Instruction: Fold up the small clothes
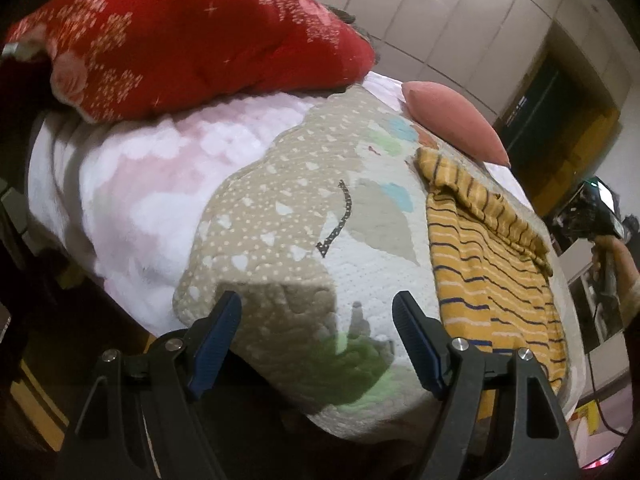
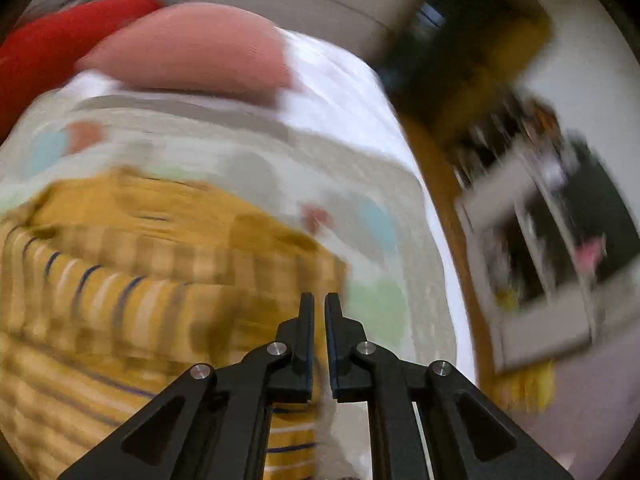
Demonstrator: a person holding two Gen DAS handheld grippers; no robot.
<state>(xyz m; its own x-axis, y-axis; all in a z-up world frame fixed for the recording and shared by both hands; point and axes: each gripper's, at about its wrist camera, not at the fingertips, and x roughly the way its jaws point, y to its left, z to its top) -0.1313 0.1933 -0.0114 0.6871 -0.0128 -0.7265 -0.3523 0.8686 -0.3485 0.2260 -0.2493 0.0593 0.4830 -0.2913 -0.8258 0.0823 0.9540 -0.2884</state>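
Observation:
A mustard-yellow garment with dark and white stripes [image 1: 492,260] lies spread on the patterned quilt [image 1: 280,220] at the bed's right side, its top edge rumpled. My left gripper [image 1: 317,300] hovers over the quilt's near edge, left of the garment, open with nothing between its blue pads. In the blurred right wrist view the same garment [image 2: 140,300] fills the lower left. My right gripper [image 2: 319,300] is above its right edge, fingers nearly together with only a thin slit and nothing held. A hand [image 1: 616,256] holds that tool beyond the bed's right side.
A big red cushion [image 1: 180,40] and a pink pillow [image 1: 452,120] lie at the head of the bed. A fluffy pink-white blanket [image 1: 140,184] covers the left. White wardrobe doors [image 1: 440,8] stand behind. A shelf unit [image 2: 540,260] stands on the floor right of the bed.

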